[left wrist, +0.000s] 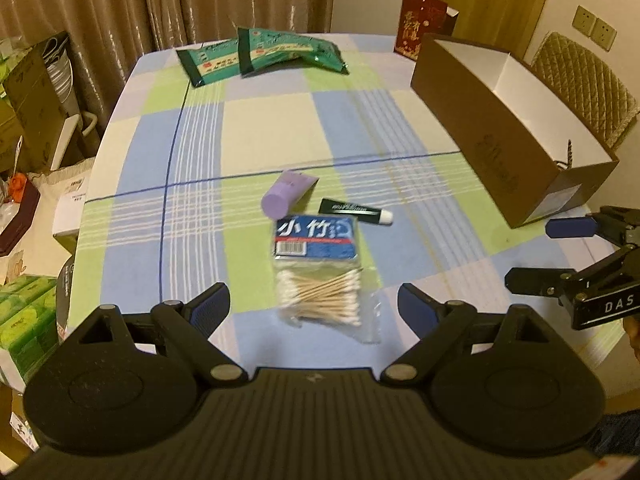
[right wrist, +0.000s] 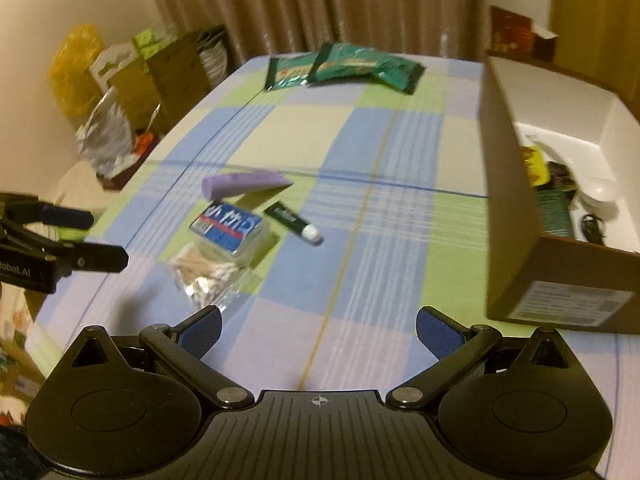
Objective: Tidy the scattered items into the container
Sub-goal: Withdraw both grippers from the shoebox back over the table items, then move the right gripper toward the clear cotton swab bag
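Beige curtains (left wrist: pixel 120 4) behind; checked worktop (left wrist: pixel 280 128) carrying brown open box (left wrist: pixel 492 136) at right, green packets (left wrist: pixel 264 54) far, cotton swab bag (left wrist: pixel 320 268), purple tube (left wrist: pixel 286 196), dark tube (left wrist: pixel 356 211) mid-surface. Left hand-held gripper (left wrist: pixel 314 306) and right hand-held gripper (right wrist: pixel 318 330) spread wide, holding nothing.

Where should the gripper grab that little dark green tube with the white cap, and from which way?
Probably best across the flat dark middle of the little dark green tube, coming straight down from above with the jaws spanning its narrow width. It lies flat on the checked tablecloth, free on both long sides, just apart from the bag of cotton swabs. The round white cap looks likelier to slip.
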`<state>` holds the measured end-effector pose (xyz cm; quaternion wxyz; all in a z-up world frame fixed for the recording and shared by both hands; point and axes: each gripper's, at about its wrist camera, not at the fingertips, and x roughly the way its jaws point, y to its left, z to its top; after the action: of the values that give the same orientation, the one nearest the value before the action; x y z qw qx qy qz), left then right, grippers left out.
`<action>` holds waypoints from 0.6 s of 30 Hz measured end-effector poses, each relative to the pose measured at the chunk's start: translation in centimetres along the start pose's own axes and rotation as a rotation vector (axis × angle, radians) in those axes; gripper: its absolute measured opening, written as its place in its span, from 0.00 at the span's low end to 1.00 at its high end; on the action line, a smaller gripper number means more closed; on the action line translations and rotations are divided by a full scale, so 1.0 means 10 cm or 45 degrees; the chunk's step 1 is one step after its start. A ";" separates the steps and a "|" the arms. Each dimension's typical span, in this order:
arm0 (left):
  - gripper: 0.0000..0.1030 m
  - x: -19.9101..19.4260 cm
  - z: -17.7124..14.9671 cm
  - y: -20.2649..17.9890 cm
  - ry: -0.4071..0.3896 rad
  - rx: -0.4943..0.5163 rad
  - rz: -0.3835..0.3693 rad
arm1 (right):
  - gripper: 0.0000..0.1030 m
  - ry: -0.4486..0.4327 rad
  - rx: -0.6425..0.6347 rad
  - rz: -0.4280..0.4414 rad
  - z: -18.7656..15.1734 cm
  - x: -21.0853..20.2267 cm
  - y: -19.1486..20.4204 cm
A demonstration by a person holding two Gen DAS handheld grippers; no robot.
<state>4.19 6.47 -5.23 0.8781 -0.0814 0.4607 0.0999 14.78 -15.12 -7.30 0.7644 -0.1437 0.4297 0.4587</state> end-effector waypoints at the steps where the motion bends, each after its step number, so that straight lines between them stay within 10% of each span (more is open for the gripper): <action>1: 0.86 0.01 -0.02 0.03 0.005 -0.002 0.004 | 0.98 0.014 -0.012 0.010 0.00 0.05 0.04; 14: 0.86 0.24 -0.24 0.50 0.110 -0.074 0.044 | 0.96 0.090 -0.157 0.164 -0.01 0.61 0.50; 18: 0.86 0.29 -0.29 0.66 0.129 -0.090 0.060 | 0.72 0.097 -0.253 0.179 0.00 0.74 0.65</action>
<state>1.88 12.44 -9.54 0.8477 -0.1065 0.5024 0.1326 10.92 -7.37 -11.99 0.6955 -0.2054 0.4200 0.5456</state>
